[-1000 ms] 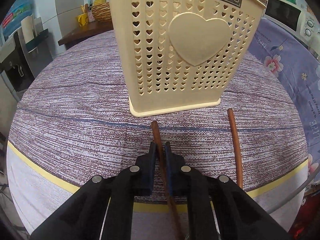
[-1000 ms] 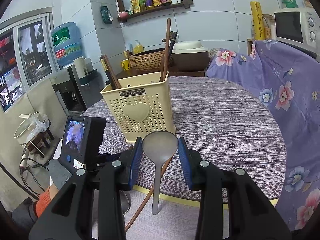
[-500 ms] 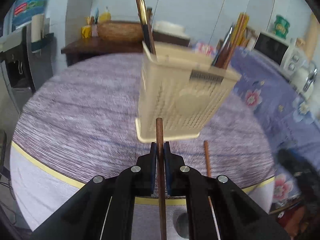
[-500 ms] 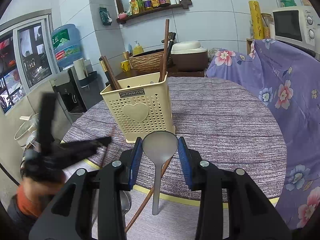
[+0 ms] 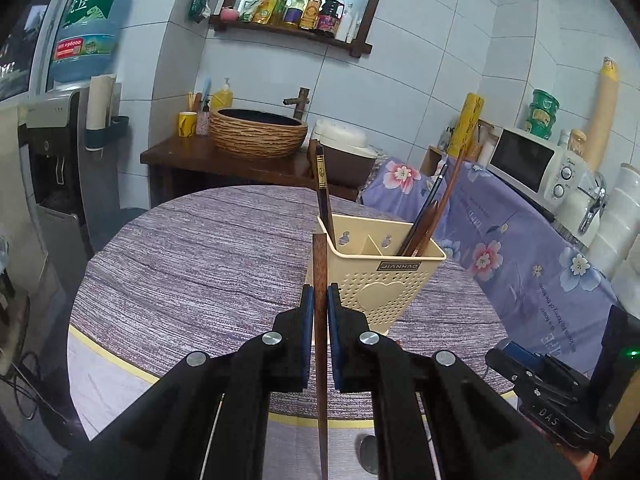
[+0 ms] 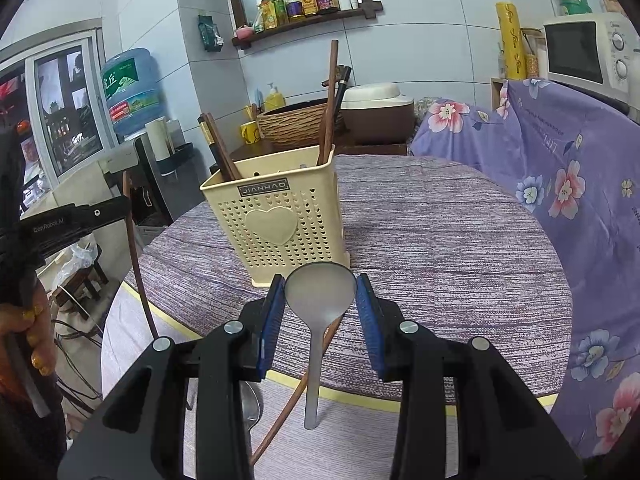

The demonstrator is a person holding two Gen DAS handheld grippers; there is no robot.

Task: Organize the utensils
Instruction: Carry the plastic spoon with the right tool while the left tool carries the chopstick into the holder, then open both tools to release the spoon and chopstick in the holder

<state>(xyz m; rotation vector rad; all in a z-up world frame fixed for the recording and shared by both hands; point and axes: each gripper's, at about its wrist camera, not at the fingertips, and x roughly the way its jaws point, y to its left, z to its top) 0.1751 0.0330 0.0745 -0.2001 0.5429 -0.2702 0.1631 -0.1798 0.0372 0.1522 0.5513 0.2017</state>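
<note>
A cream utensil basket (image 5: 384, 276) (image 6: 276, 220) stands on the round table and holds several chopsticks. My left gripper (image 5: 319, 308) is shut on a brown chopstick (image 5: 320, 276), lifted above the table in front of the basket; it also shows at the left of the right wrist view (image 6: 136, 256). My right gripper (image 6: 320, 300) is shut on the bowl of a grey spoon (image 6: 320, 292), near the table's front edge. Another brown chopstick (image 6: 288, 408) lies on the table under the spoon.
The table (image 6: 440, 248) has a striped purple cloth with a yellow edge. A metal spoon (image 6: 252, 404) lies at the front. A purple flowered cover (image 6: 580, 160) drapes furniture at the right, with a microwave (image 5: 528, 160) on it. A water dispenser (image 5: 60, 160) stands left.
My left gripper has lifted the chopstick off the table and risen, so the basket now appears lower and farther. The right gripper has held still with the spoon.
</note>
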